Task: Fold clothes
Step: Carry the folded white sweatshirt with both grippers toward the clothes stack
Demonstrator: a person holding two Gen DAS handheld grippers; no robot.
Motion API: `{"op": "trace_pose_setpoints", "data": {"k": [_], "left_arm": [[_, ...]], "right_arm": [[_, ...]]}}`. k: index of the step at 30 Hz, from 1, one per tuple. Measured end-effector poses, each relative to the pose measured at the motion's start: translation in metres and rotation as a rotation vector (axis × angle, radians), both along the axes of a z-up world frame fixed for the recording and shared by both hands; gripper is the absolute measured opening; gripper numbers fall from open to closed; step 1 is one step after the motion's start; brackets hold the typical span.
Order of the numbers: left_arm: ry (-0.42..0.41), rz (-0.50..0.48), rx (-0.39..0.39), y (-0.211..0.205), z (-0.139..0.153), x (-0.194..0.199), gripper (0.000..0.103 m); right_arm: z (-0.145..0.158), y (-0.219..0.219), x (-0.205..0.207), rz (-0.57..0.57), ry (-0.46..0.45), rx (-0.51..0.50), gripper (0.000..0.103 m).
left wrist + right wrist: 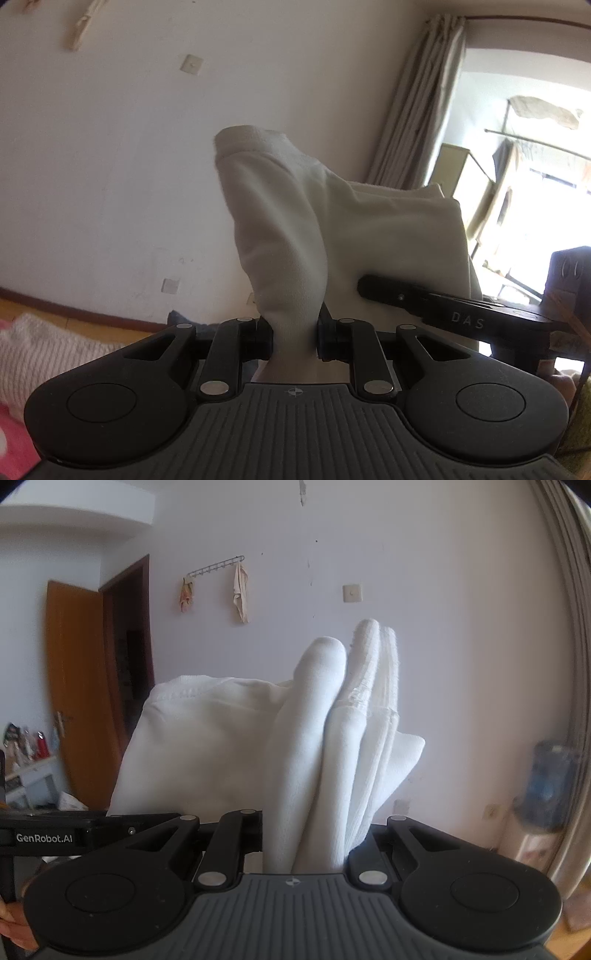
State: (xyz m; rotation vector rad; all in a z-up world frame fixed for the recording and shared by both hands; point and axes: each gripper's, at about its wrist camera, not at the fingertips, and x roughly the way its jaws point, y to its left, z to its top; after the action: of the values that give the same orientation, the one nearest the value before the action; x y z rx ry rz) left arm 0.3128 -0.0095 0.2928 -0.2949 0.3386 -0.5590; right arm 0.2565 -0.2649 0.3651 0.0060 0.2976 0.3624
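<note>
A white garment [280, 221] hangs bunched in the air, held up in front of a white wall. In the left wrist view my left gripper [294, 332] is shut on a gathered fold of it. The cloth rises above the jaws and spreads to the right. In that view my right gripper's black finger [391, 293] presses into the same cloth. In the right wrist view my right gripper [306, 838] is shut on several thick folds of the garment [207, 738]. The left gripper [110, 825] shows at the lower left edge of the cloth.
A pink and white knitted blanket [33, 350] lies low on the left. A grey curtain [417, 110] borders a bright doorway on the right. An open wooden door [81, 686], a hook rack [216, 566] and a blue water bottle [550, 786] stand along the wall.
</note>
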Motion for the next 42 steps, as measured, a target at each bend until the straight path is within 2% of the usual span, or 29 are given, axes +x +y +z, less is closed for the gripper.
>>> {"op": "trace_pose_setpoints", "data": {"k": [6, 10, 13, 17, 22, 26, 31, 32, 36, 39, 42], "left_arm": [[0.024, -0.090, -0.015, 0.036, 0.009, 0.052, 0.018], [0.026, -0.117, -0.034, 0.069, 0.015, 0.073, 0.018], [0.023, -0.093, -0.012, 0.088, 0.021, 0.084, 0.018], [0.040, -0.006, 0.026, 0.110, 0.028, 0.092, 0.018], [0.053, 0.127, 0.028, 0.123, 0.026, 0.099, 0.018], [0.062, 0.299, -0.022, 0.116, 0.019, 0.109, 0.018], [0.021, 0.565, -0.042, 0.101, -0.001, 0.121, 0.018], [0.028, 0.623, -0.050, 0.099, -0.007, 0.125, 0.018], [0.030, 0.751, -0.065, 0.081, -0.036, 0.137, 0.018], [0.026, 0.815, -0.069, 0.068, -0.065, 0.142, 0.018], [0.045, 0.842, -0.115, 0.054, -0.092, 0.150, 0.018]], "right_arm": [[0.018, 0.041, 0.039, -0.118, 0.070, 0.034, 0.017], [0.025, 0.078, 0.065, -0.175, 0.077, 0.024, 0.017], [0.026, 0.098, 0.089, -0.177, 0.081, 0.049, 0.017], [0.017, 0.119, 0.120, -0.117, 0.100, 0.086, 0.017], [0.010, 0.144, 0.159, 0.026, 0.093, 0.069, 0.017], [0.008, 0.140, 0.199, 0.173, 0.087, 0.038, 0.017], [0.001, 0.146, 0.271, 0.475, 0.067, 0.014, 0.017], [-0.002, 0.148, 0.288, 0.542, 0.060, 0.014, 0.017], [-0.027, 0.160, 0.358, 0.750, 0.095, 0.033, 0.017], [-0.049, 0.164, 0.401, 0.886, 0.125, 0.033, 0.017], [-0.079, 0.170, 0.438, 0.990, 0.182, 0.057, 0.017]]}}
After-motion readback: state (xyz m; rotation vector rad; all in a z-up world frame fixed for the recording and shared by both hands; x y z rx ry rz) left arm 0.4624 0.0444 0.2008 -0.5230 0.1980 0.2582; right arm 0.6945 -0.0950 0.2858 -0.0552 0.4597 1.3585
